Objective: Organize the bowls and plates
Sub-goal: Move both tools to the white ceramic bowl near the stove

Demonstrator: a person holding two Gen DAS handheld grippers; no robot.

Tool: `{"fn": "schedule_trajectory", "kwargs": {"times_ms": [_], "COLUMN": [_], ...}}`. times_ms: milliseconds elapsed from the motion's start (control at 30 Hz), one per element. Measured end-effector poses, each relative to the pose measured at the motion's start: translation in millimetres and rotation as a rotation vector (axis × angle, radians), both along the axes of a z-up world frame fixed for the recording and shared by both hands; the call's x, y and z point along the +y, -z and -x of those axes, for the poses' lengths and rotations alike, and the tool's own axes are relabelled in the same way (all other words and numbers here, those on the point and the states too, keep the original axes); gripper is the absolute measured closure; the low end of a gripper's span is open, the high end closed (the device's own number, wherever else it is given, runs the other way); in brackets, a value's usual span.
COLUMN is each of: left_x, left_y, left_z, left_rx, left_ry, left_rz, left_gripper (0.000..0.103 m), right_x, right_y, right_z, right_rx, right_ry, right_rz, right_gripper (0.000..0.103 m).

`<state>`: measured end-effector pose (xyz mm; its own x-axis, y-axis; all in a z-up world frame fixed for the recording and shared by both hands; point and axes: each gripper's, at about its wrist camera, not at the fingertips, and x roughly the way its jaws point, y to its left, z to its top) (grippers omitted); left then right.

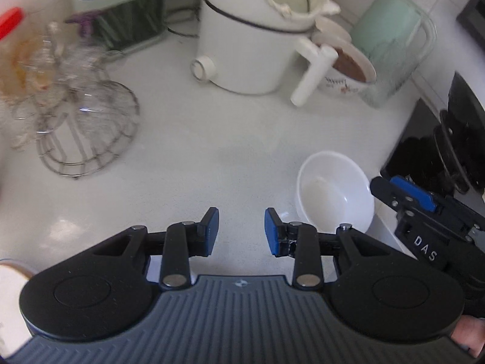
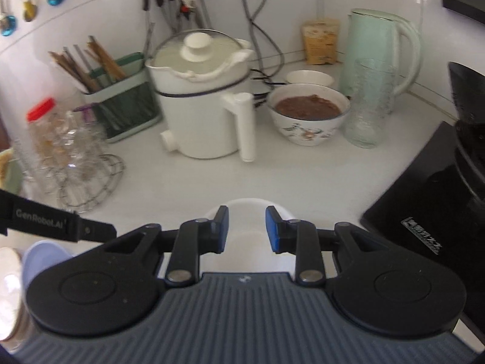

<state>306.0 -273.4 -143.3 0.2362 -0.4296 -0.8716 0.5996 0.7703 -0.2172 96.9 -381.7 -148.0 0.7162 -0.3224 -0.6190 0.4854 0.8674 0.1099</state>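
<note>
Left wrist view shows one empty white bowl (image 1: 335, 191) standing upright on the white counter (image 1: 212, 151), to the right of and just past the left gripper (image 1: 241, 230). That gripper's two blue-padded fingers (image 1: 212, 230) stand apart with only bare counter between them; it holds nothing and tilts steeply down at the counter. The right gripper (image 1: 403, 195) enters from the right edge, its tip just beside the bowl's right rim; whether it touches the rim I cannot tell from this side.

From the right wrist view, the same white bowl (image 2: 248, 242) lies directly under the right gripper (image 2: 247, 230), whose two fingers (image 2: 274, 232) are parted above the bowl's opening, pads not pressing on it. It points forward and moderately downward. One arm of the left gripper (image 2: 54, 224) crosses the left edge of this view.

Counted behind them: one white electric pot (image 2: 203, 97) with a glass lid, one patterned bowl (image 2: 309, 115) filled with something brown, one small white bowl (image 2: 309, 77) behind it, one pale green kettle (image 2: 382, 48), one clear glass (image 2: 371, 103) in front of the kettle, one green utensil caddy (image 2: 121, 103) holding chopsticks, one red-capped jar (image 2: 42, 121), and one wire rack (image 2: 88, 179) with clear glasses too blurred to count. One lilac dish (image 2: 45, 257) sits at lower left, partly hidden. A black appliance (image 2: 424, 206) fills the right side.
</note>
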Motion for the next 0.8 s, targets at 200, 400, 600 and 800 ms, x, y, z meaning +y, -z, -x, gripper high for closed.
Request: {"fn": "schedule_trajectory", "kwargs": {"times_ms": [200, 400, 600, 800], "left_x": [-23.3, -29.9, -40.4, -55.8], "left_y": [13.2, 22.4, 33.3, 48.6], "left_z": [-7.3, -18.6, -28.5, -27.0], "left_rx": [0.012, 0.035, 0.093, 0.152], "left_ry": [0.054, 0.05, 0.026, 0.033], "left_rz": [-0.019, -0.004, 0.056, 0.074], "left_gripper": [0.053, 0.04, 0.037, 0.037], "right_x": [-11.4, -15.5, -15.7, -26.0], "right_y": [14.6, 26.2, 35.7, 43.8], "right_z": [-2.1, -4.8, -7.6, -9.5], "right_rx": [0.032, 0.05, 0.058, 0.073], "right_ry": [0.03, 0.043, 0.047, 0.151], "right_rz": [-0.051, -0.054, -0.079, -0.053], "right_gripper": [0.045, 0.045, 0.045, 0.046]}}
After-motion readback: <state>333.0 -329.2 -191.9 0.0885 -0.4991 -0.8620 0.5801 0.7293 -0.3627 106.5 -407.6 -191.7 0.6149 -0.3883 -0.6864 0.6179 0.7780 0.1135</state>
